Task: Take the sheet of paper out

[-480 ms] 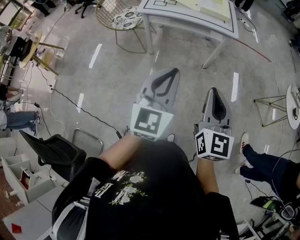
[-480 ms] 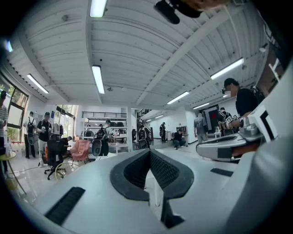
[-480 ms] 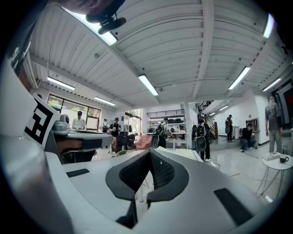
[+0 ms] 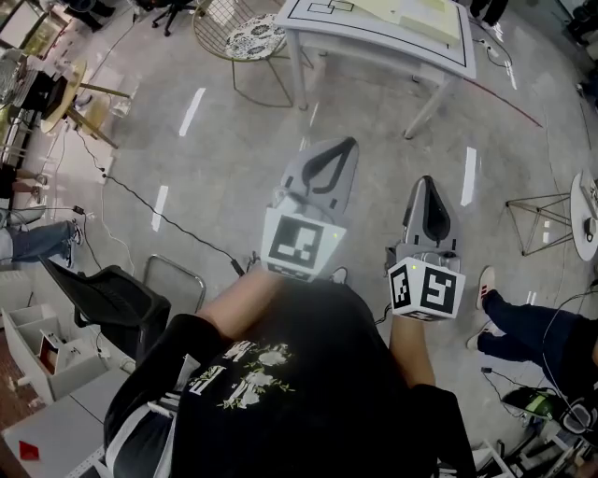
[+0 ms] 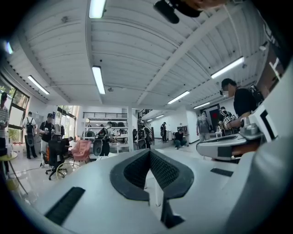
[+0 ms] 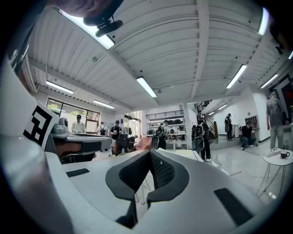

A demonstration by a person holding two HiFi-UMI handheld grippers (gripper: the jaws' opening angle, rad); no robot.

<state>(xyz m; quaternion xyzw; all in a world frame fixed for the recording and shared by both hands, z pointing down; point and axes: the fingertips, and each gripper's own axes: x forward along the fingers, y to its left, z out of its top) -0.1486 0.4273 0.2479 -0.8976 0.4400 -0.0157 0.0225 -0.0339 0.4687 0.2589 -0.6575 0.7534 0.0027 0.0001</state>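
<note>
In the head view I hold both grippers level at chest height over the floor, away from the white table [image 4: 374,42] at the top. A pale sheet [image 4: 416,11] lies on a black-lined mat on that table. My left gripper [image 4: 348,142] is shut, with nothing between its jaws. My right gripper [image 4: 426,179] is to its right, also shut and empty. In the left gripper view the left gripper [image 5: 149,151] has its dark pads meeting at the tip, aimed across the room. The right gripper view shows the right gripper [image 6: 150,151] the same way.
A wire chair with a patterned cushion [image 4: 245,37] stands left of the table. A black office chair [image 4: 107,299] is at my left and a cable [image 4: 159,217] runs across the floor. A seated person's legs [image 4: 523,322] and a wire stand [image 4: 542,210] are at the right.
</note>
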